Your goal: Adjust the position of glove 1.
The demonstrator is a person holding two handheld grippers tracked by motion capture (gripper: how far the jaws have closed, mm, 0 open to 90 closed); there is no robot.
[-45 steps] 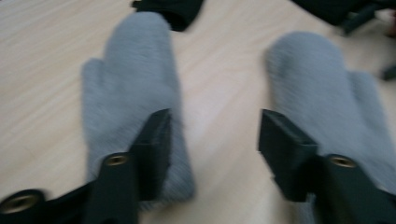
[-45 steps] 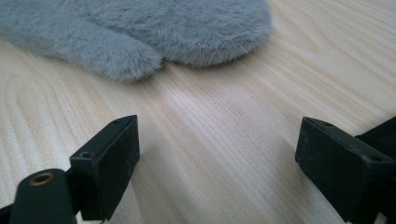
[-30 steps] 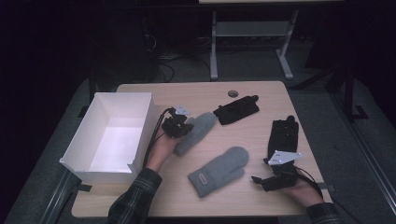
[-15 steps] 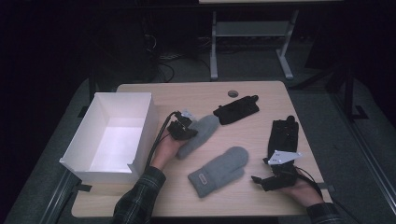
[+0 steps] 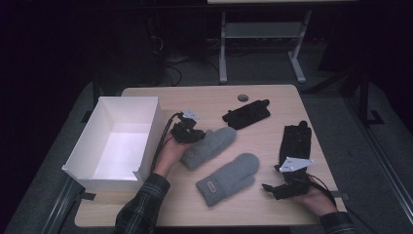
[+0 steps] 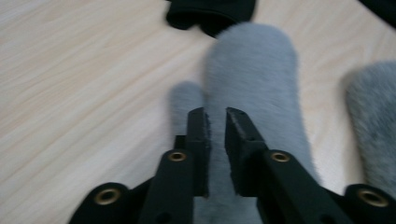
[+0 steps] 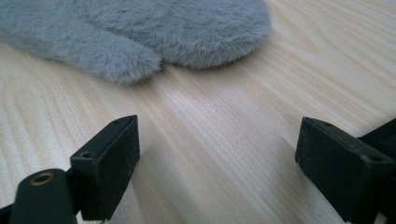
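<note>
Your left tongs (image 6: 216, 122) have just been opening; a narrow gap now shows over the fluffy grey mitten (image 6: 254, 88), its fleece between the jaws but not pinched. It lies on the pale wooden desk (image 5: 204, 100), beside the white box (image 5: 146, 131), slightly nearer you than before. Your right tongs (image 7: 217, 154) stand wide apart, released, near the second mitten (image 5: 229, 178).

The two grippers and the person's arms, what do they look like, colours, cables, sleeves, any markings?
Both grippers are black. The left gripper carries a small pale plate on top and trails a black cable toward the sleeve; its jaws are flat rectangular blocks on arms with brass-coloured pivot eyelets. The right gripper bears a pale three-cornered plate and a black cable too. Both forearms wear dark plaid sleeves. No lettering can be made out.
</note>
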